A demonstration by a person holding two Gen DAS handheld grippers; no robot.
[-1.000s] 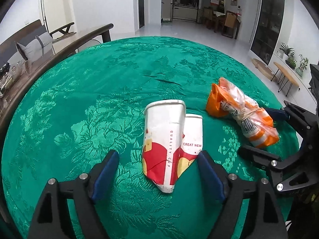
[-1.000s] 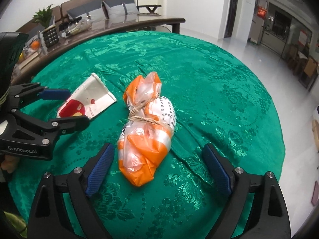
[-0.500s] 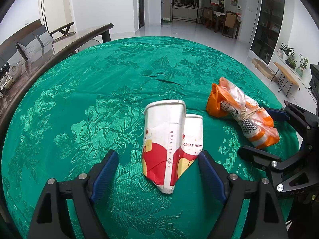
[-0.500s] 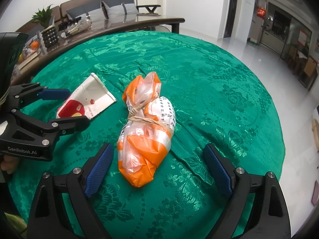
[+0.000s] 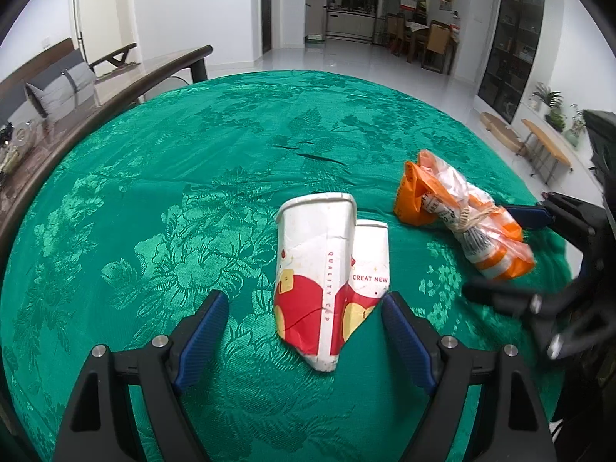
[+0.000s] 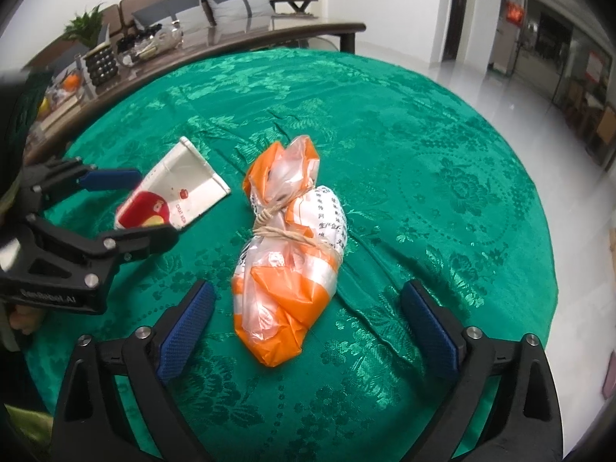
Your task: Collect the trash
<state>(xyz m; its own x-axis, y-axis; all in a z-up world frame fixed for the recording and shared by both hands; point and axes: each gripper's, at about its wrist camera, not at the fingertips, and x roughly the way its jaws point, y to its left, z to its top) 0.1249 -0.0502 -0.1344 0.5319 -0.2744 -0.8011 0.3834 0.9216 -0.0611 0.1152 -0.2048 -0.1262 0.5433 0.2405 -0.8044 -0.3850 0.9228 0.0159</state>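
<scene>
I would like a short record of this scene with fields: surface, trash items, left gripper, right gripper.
surface: round table under a green tablecloth
trash items: flattened paper cups, lying down; orange plastic bag tied with string, lying beside them
left gripper: open, one finger on each side of the cups, pads not touching them
right gripper: open, one finger on each side of the bag, pads not touching it
</scene>
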